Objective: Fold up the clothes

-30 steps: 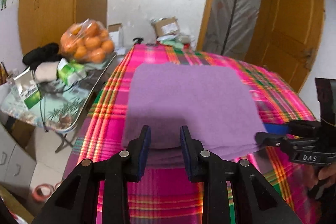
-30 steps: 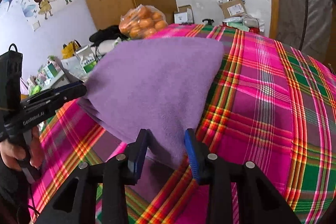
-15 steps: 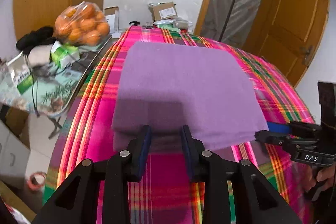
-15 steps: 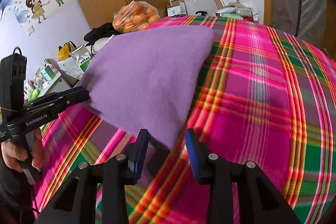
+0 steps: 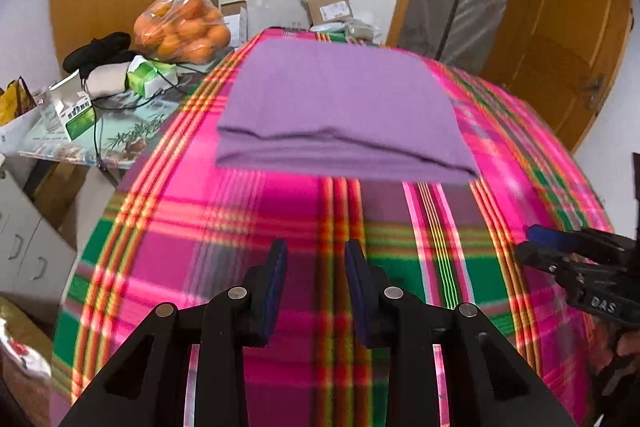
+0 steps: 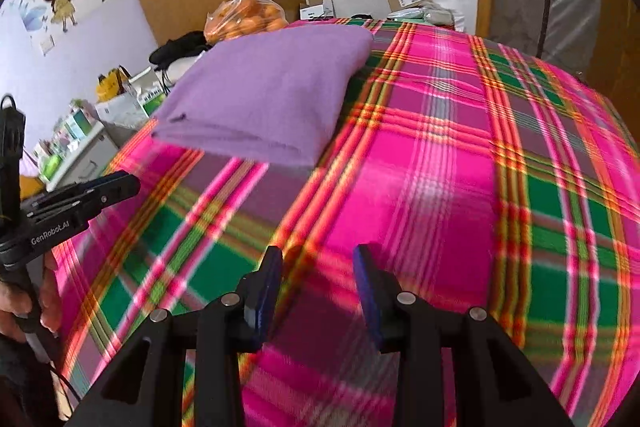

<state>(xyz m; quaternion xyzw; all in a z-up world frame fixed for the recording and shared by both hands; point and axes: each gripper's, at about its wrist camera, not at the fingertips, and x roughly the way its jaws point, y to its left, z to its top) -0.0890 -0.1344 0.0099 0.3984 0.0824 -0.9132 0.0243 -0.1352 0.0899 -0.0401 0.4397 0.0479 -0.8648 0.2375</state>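
A purple cloth [image 5: 340,107] lies folded in a flat rectangle on the far half of the plaid blanket [image 5: 320,227]; its layered near edge faces me. In the right wrist view the same purple cloth [image 6: 264,95] sits at upper left. My left gripper [image 5: 316,251] hovers open over bare blanket, well short of the cloth, nothing between its fingers. My right gripper [image 6: 318,255] is open too, over the blanket to the right of the cloth and apart from it. Each gripper shows at the other view's edge: the right gripper [image 5: 532,243], the left gripper [image 6: 128,183].
A side table [image 5: 92,139] left of the bed carries a bag of oranges [image 5: 180,31], green cartons, dark cloth and cables. Cardboard boxes [image 5: 330,7] stand past the bed's far end. Wooden wardrobe and doors line the walls. A hand [image 6: 24,307] holds the left gripper's handle.
Both grippers had the cloth's near edge between their fingers; they have pulled back toward me. The cloth now lies folded and free on the blanket.
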